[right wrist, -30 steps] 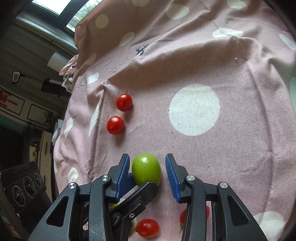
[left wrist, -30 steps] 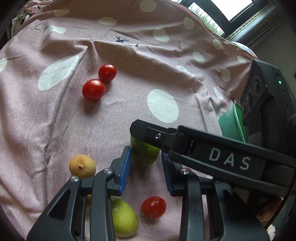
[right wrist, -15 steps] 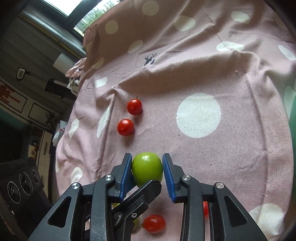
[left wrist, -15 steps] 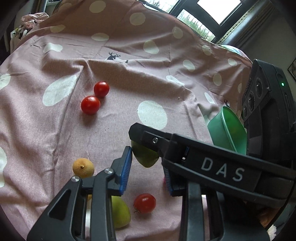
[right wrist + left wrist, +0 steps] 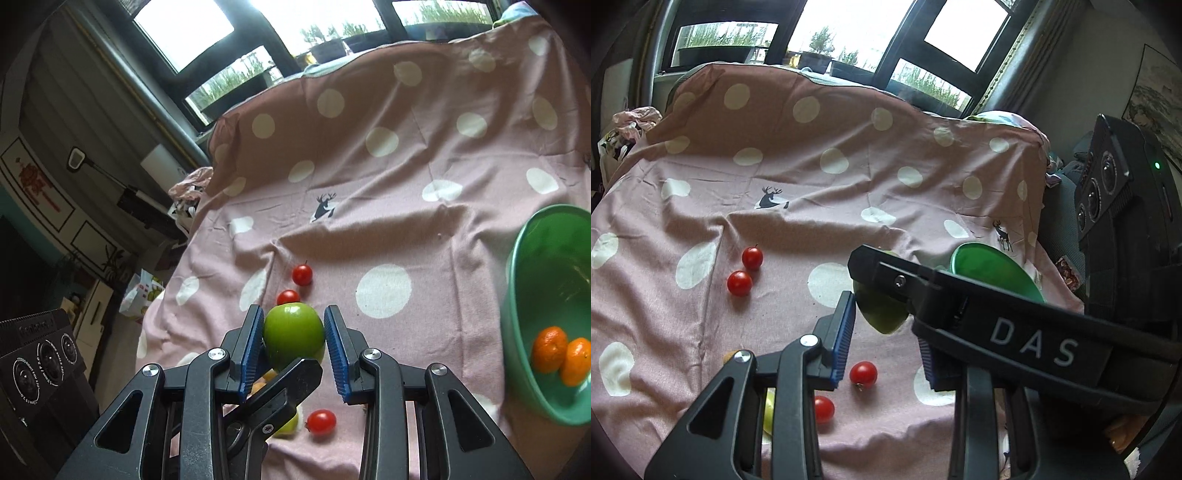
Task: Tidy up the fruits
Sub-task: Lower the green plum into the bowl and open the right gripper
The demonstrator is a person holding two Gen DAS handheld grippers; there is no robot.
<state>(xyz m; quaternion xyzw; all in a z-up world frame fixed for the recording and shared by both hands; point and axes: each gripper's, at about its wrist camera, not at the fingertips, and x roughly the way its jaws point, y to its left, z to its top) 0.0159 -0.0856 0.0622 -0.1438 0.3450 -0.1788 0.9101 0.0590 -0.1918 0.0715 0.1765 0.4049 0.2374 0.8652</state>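
The right gripper (image 5: pixel 294 341) has just closed its blue fingers (image 5: pixel 252 341) onto the green apple (image 5: pixel 293 332), which now sits clamped between them, clear of the spotted pink cloth (image 5: pixel 406 206). The left gripper (image 5: pixel 886 341) holds nothing; its fingers (image 5: pixel 844 334) are nearly together, with the apple only seen beyond them.

The green bowl (image 5: pixel 517 325) lies at about three o'clock from the apple in the right wrist view, with two oranges (image 5: pixel 549 349) already inside. Cherry tomatoes (image 5: pixel 302 275) remain on the cloth at twelve o'clock, another (image 5: pixel 321 421) at six o'clock.

The likely trouble is the grip: the fingers press on the apple's round flanks, so a quick swing toward the bowl could roll it out. One finger of the left gripper crosses just under the apple, so the two tools could knock together. A drop from height might bounce off the oranges or tip the bowl, which looks tilted.
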